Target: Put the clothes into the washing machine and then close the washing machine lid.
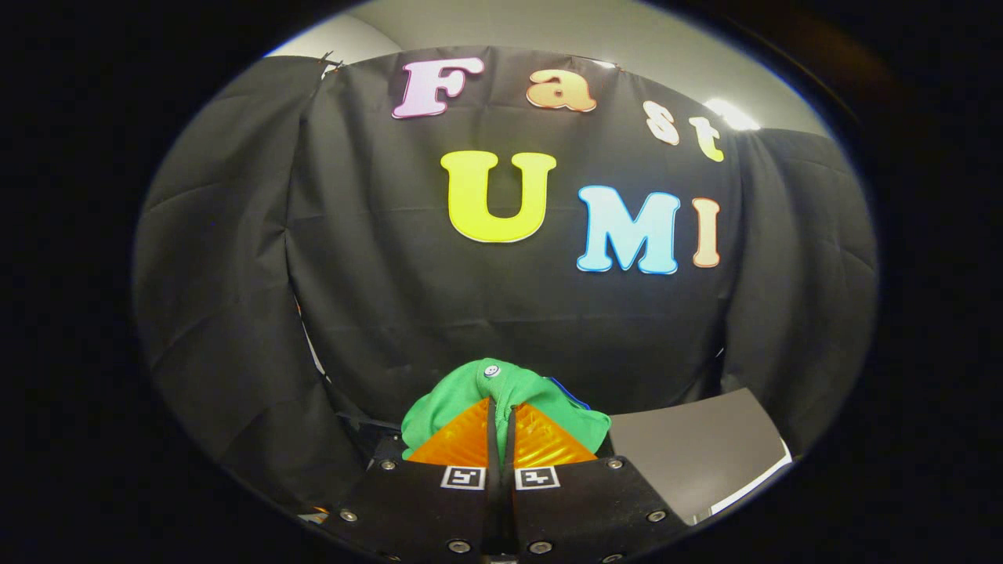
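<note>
The green garment (501,392) is bunched up between the two fingers and spills over their tips on both sides; a small pale button sits on its top fold, and a bit of blue shows at its right edge. The gripper (500,427) is clenched on this cloth: both fingers press together with the fabric pinched in the thin gap between them. The garment hangs in the air, lifted above the grey surface (697,454) that lies just to the right and below the fingers.

I judge that the step in hand is to carry the clothes toward the washing machine. To do it well, the grip should stay firm, because soft cloth can slip out of a narrow pinch, and the loose folds should not catch on an edge. The opening should be reached from above before the fingers let go.

The gripper is held nearly level and points straight at the black cloth wall (392,298), which stands well beyond the garment.
</note>
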The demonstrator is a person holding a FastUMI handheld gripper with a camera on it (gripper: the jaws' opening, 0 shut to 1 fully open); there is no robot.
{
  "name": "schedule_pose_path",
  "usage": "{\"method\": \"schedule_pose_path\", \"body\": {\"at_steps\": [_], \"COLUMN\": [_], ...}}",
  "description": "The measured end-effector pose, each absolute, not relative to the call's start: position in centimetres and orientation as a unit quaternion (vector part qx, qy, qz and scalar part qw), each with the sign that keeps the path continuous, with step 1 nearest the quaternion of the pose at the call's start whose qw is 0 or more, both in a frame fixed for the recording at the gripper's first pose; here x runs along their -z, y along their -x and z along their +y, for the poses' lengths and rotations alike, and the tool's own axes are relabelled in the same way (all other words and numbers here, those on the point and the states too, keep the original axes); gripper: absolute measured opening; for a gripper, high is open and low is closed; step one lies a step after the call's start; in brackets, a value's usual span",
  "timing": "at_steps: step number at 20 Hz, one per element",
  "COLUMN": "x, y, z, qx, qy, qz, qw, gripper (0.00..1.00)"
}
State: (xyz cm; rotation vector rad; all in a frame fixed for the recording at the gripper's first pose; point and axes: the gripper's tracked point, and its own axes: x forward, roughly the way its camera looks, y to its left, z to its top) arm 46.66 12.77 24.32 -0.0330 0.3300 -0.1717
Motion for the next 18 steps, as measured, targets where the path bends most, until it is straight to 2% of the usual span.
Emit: {"method": "schedule_pose_path", "body": {"at_steps": [6,18], "x": [-17.6,-9.8], "y": [-48.5,-45.8], "z": [18.9,22.4], "qx": [0.082,0.076], "qy": [0.023,0.021], "qz": [0.202,0.240], "qw": [0.976,0.968], "gripper": [0.00,0.00]}}
